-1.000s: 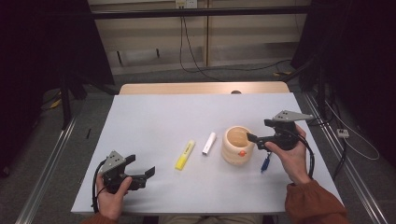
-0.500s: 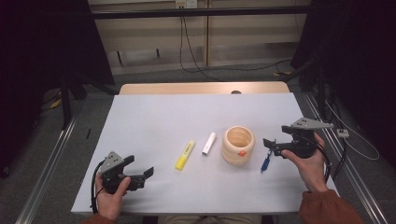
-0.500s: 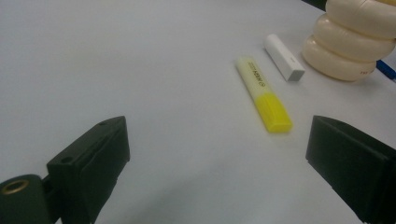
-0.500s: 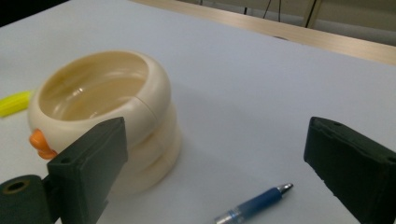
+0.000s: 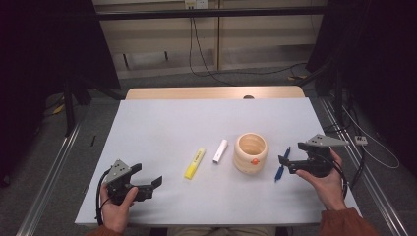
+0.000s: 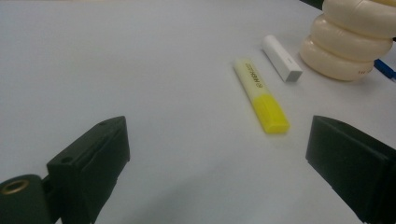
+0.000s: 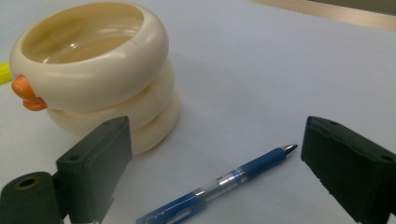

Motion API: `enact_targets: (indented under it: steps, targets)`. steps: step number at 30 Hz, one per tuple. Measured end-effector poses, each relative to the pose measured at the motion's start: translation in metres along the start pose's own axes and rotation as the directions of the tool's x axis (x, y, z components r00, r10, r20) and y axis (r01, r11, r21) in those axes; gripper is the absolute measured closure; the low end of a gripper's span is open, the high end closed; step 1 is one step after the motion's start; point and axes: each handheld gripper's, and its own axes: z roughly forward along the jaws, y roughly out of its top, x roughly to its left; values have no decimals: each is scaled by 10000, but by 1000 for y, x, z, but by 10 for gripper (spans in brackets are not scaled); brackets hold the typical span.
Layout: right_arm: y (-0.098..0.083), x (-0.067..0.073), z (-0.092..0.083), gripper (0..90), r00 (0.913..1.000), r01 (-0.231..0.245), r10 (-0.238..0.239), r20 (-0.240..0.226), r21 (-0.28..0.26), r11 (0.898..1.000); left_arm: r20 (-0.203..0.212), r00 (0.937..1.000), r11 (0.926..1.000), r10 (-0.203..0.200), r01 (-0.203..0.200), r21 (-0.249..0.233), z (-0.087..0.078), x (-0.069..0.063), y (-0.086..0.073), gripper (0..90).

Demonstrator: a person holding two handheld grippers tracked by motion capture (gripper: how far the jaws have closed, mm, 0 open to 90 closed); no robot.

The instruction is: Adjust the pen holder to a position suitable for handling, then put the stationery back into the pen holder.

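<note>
Both jaws gape; right claw (image 5: 286,161) beside blue pen (image 7: 219,185) (untouched).

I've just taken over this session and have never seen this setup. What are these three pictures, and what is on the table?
A person holds a two-jaw tool in each hand. The high view looks down on the table: left gripper, right gripper. The other two pictures come from cameras riding on each gripper, looking along its black jaws. On the table lie a highlighter, a white stick, a ringed cream cup and a blue pen. Both grippers are open and hold nothing; the pen lies between the right one's jaws.
</note>
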Motion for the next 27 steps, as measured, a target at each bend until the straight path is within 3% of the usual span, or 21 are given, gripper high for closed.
enact_targets:
  steps: [5,11,14,16,18,21,23,25,27]
  targets:
    - [-4,7,-1,195,9995,306,-307,88,81,9995,18,10000,10000,-3,3,28,1,-1,0,61]
    - [-8,14,3,279,9986,521,-516,-134,369,9980,63,9999,9999,-126,126,-2,1,2,-1,61]
    - [-7,16,1,448,9986,500,-495,-176,284,9983,108,9998,9998,-175,175,-6,1,3,-1,61]
    - [-7,17,-3,481,9989,452,-448,-169,222,9987,126,9998,9999,-136,136,-2,1,2,-1,61]
    - [-9,16,-6,633,9984,462,-449,-342,363,9983,120,9999,10000,-99,99,4,1,1,0,61]
    - [-19,21,-4,742,9975,361,-314,-639,731,9967,128,9999,10000,5,-5,-38,1,-1,1,61]
    - [-20,27,0,771,9962,735,-678,-556,1094,9913,105,9999,9999,125,-125,20,1,-2,2,61]
    - [-19,30,1,858,9962,708,-649,-582,1042,9920,140,9998,9999,121,-122,58,2,-2,1,61]
    - [-20,32,4,888,9946,785,-699,-762,1166,9901,153,9998,9999,140,-141,79,1,-2,1,61]
